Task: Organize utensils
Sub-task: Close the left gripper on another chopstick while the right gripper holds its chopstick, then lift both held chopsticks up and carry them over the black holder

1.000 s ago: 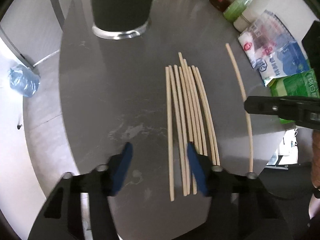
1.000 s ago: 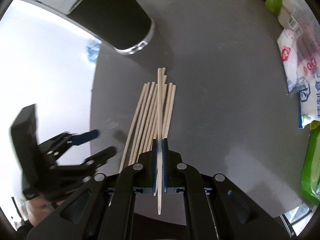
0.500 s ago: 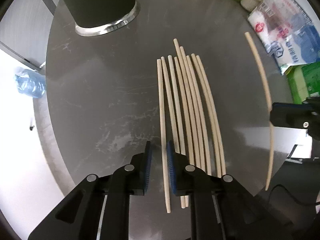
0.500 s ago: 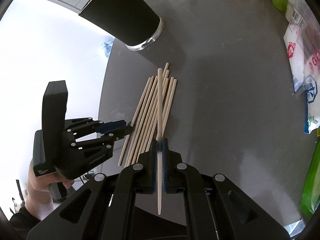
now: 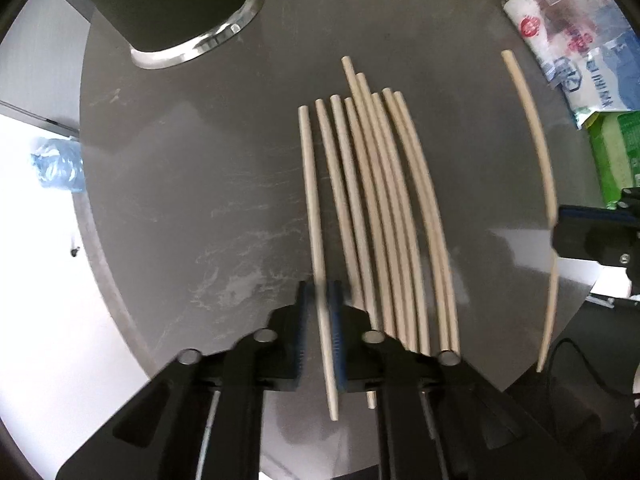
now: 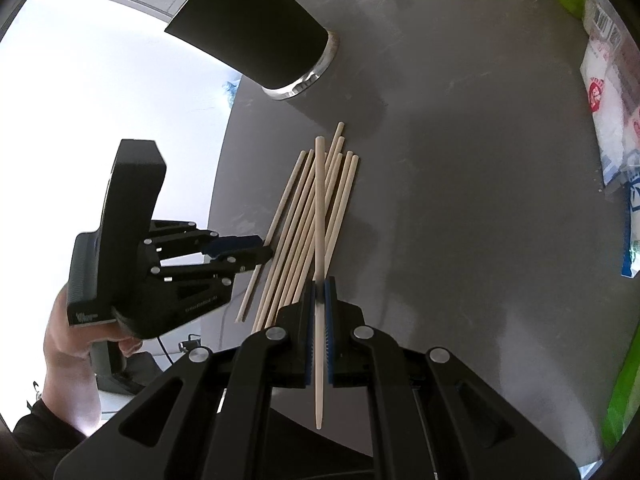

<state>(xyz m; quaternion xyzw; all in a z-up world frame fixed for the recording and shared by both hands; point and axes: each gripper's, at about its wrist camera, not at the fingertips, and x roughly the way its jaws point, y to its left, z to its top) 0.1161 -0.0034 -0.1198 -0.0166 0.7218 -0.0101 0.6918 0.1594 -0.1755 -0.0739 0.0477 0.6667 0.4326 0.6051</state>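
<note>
Several pale wooden chopsticks (image 5: 384,216) lie side by side on a round dark grey table (image 5: 192,184); they also show in the right wrist view (image 6: 304,236). My left gripper (image 5: 320,300) is nearly shut around the leftmost chopstick (image 5: 314,216), which runs between its blue pads. My right gripper (image 6: 319,286) is shut on a single chopstick (image 6: 319,208) and holds it above the pile; in the left wrist view that chopstick (image 5: 536,136) hangs at the right. A black cup (image 5: 176,4) with a silver base stands at the far left of the table.
Plastic food packets (image 5: 576,52) and a green pack (image 5: 616,152) lie along the table's right edge. The table's left edge drops to a white floor with a plastic bottle (image 5: 58,164). A cable (image 5: 576,364) runs under the near right edge.
My left gripper has closed from wide open and moved in over the leftmost chopstick. My right gripper has lifted higher and back with its chopstick.
</note>
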